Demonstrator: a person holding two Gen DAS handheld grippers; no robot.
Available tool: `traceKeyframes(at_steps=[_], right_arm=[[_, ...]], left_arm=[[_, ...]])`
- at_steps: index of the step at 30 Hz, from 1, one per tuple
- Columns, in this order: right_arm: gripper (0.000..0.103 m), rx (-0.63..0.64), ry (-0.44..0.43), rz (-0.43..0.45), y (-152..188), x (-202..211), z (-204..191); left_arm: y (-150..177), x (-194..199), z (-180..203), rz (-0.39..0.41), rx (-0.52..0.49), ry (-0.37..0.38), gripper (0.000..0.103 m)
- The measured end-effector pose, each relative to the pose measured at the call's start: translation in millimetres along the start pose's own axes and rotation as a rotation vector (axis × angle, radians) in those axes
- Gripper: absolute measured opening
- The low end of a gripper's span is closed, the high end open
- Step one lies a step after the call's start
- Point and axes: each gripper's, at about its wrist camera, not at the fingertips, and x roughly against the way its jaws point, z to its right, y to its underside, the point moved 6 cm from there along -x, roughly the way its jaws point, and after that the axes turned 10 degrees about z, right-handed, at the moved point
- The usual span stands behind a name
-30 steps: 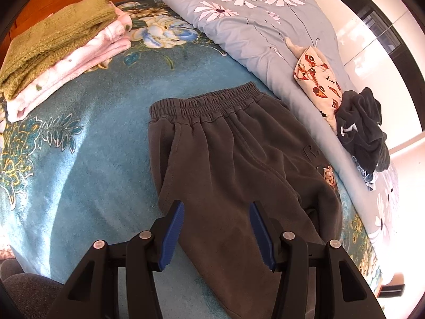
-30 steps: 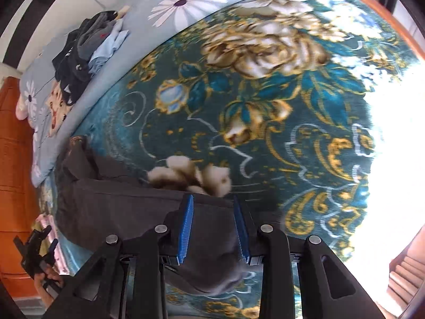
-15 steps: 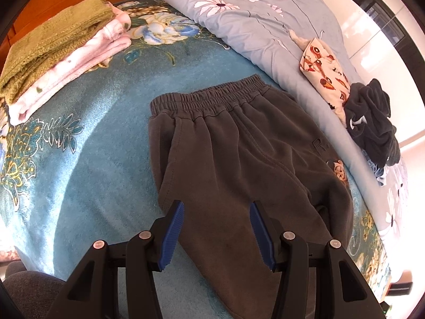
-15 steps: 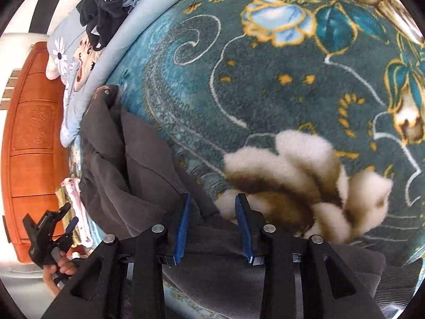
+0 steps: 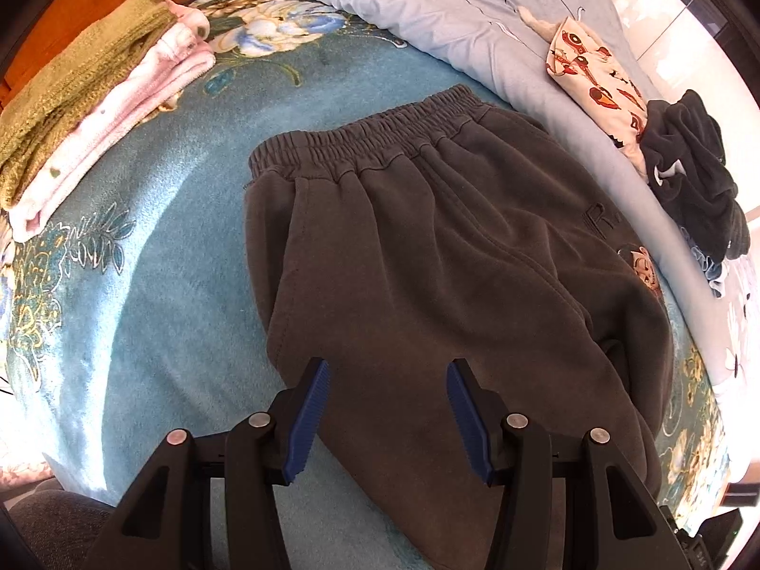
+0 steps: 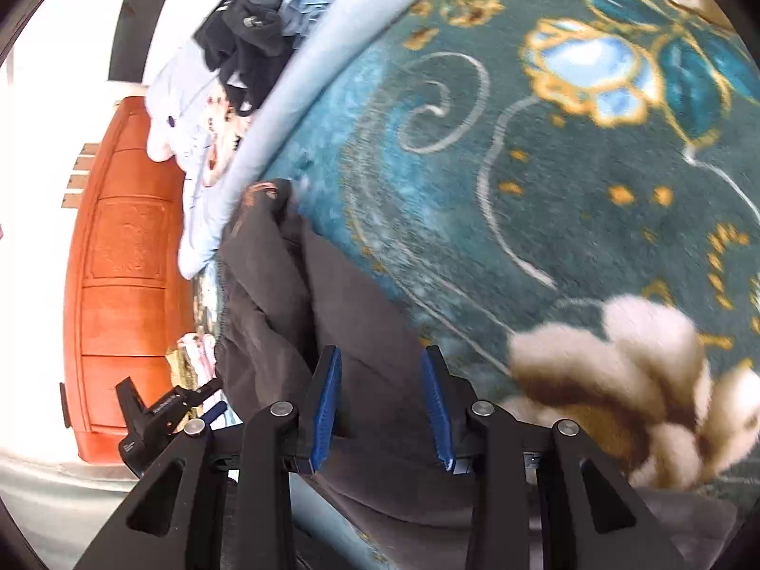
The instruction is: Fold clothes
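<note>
Hovering left tool [image 5: 385, 420] released over trousers [image 5: 427, 247] | right tool [image 6: 380, 401] released, straddling trouser leg

Both wrist views look down, close, sharing the trousers [image 5: 427, 261].

Left wrist view: lower legs of dark trousers [image 5: 427, 261] cut off at bottom edge, behind gripper frame. Embroidered lettering [image 5: 599, 219] partly illegible. Right wrist view: blanket pattern [image 6: 546, 152] motion-blurred; clothes pile [image 6: 247, 28] cropped at top; contact of right gripper [image 6: 380, 403] pads with fabric undeterminable.
</note>
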Motion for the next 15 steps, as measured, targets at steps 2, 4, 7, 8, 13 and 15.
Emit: traceKeyframes(at_steps=[2,4,7,8,13,15], right_arm=[[0.038,0.057,0.032,-0.050,2.3,-11.3,-7.6],[0.038,0.140,0.105,-0.094,7.7,-23.6,-12.3],[0.015,0.198,0.182,-0.098,6.4,-29.5,-16.4],[0.007,0.202,0.193,-0.091,0.7,-27.8,-18.0],[0.005,0.267,0.270,0.018,-55.3,-1.9,-26.2],[0.005,0.305,0.329,0.122,-95.2,20.5,-31.5]], left_arm=[[0.4,-2.1,-0.9,-0.006,0.004,-0.005,0.056],[0.4,-3.0,-0.8,-0.007,-0.002,-0.009,0.056],[-0.2,-3.1,-0.9,-0.002,-0.005,-0.007,0.056],[-0.7,-2.8,-1.0,0.001,-0.004,-0.005,0.056],[-4.8,-1.1,-1.7,0.020,0.019,0.019,0.056],[-6.4,-2.5,-2.0,0.016,0.035,0.033,0.056]])
